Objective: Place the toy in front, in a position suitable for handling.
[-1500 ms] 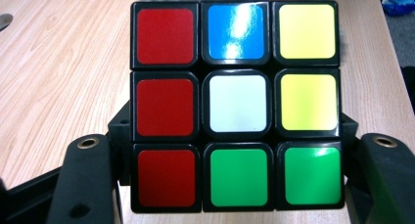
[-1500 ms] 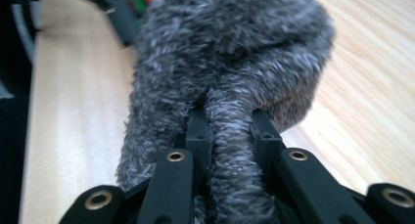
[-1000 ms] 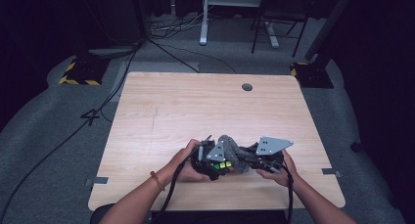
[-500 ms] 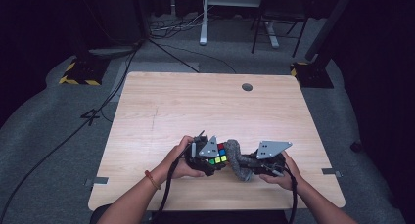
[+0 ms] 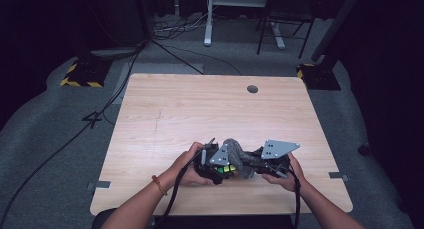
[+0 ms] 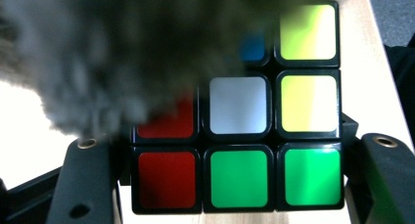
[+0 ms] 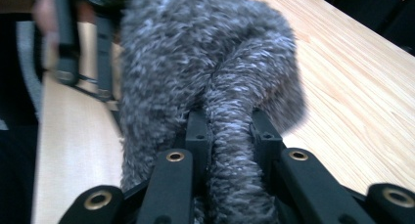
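Rubik's cube sits clamped between the jaws of the left gripper, low over the near part of the wooden table, with red, green, white and yellow stickers facing that gripper's camera. A grey fuzzy cloth lies against the cube's upper face (blurred where it is close to the lens). The right gripper has its jaws pinched on a bunched fold of the same cloth. In the high view both hands meet near the table's front edge, grippers just beside each other.
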The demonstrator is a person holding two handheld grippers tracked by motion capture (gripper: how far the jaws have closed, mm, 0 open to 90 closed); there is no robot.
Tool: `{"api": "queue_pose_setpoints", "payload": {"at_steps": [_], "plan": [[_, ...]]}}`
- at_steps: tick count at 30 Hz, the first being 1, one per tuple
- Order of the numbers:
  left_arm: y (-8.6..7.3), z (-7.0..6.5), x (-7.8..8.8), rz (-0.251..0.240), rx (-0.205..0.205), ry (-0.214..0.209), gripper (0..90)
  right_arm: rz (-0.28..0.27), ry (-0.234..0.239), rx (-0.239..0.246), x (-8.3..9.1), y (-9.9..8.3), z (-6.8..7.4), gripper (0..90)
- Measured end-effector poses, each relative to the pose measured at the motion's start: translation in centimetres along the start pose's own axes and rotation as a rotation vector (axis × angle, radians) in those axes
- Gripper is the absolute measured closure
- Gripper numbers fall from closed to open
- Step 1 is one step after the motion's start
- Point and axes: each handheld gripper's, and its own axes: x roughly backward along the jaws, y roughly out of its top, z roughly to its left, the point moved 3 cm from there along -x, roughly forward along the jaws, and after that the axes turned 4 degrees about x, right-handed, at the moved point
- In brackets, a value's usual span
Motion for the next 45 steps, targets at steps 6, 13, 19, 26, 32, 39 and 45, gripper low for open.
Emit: {"api": "queue_pose_setpoints", "payload": {"at_steps": [6,13,19,26,32,39,45], "plan": [[0.3,0.0,1.0,-0.039,0.01,-0.017,33.6,0.071,-0.02,-0.017,-0.8,-1.7,-1.1,75.8],[0.2,0.7,2.1,-0.087,0.04,-0.004,33.6,0.102,0.049,0.014,-1.2,-2.5,0.0,75.7],[0.0,0.8,1.7,-0.041,0.031,0.024,33.6,0.046,0.038,0.023,-0.2,-1.9,0.2,75.7],[-0.1,0.2,0.0,0.02,0.005,0.023,33.4,-0.022,0.068,0.038,0.4,-0.4,1.1,75.7],[-0.2,0.2,-0.6,0.036,0.019,0.021,33.2,-0.046,0.082,0.011,0.1,-0.2,0.9,75.7],[-0.2,0.1,-1.4,0.058,0.013,0.026,33.1,-0.048,0.098,0.01,-0.5,0.4,1.3,75.7],[-0.4,0.3,-0.9,0.04,0.018,0.037,33.4,0.028,0.039,0.041,-0.7,-0.3,0.6,75.8]]}}
